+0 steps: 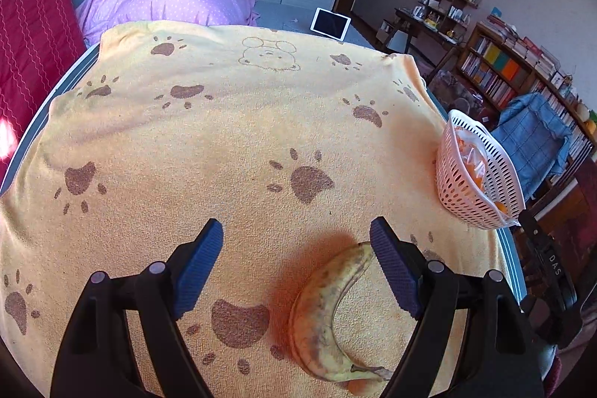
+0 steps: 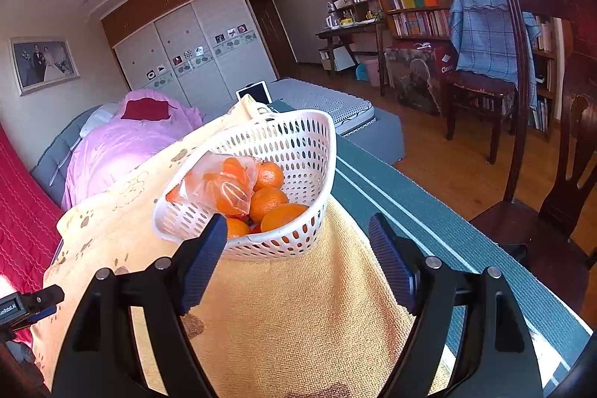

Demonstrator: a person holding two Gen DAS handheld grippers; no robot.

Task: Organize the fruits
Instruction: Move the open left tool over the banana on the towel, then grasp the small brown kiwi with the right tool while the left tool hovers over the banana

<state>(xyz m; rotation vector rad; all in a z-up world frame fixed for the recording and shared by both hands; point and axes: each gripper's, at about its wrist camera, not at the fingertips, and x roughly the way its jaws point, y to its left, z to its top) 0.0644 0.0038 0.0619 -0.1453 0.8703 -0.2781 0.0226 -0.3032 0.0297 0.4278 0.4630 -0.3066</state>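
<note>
- Left gripper [image 1: 296, 260] hangs with jaws spread and empty over the banana [image 1: 321, 316], which lies near the towel's [image 1: 224, 137] near edge.
- Right gripper [image 2: 298, 256] is also agape and empty, facing the basket [image 2: 298, 144] of oranges [image 2: 266, 200] at the towel's right edge.
- Ripe, speckled banana likely bruises easily; pinch gently across its thick middle.
</note>
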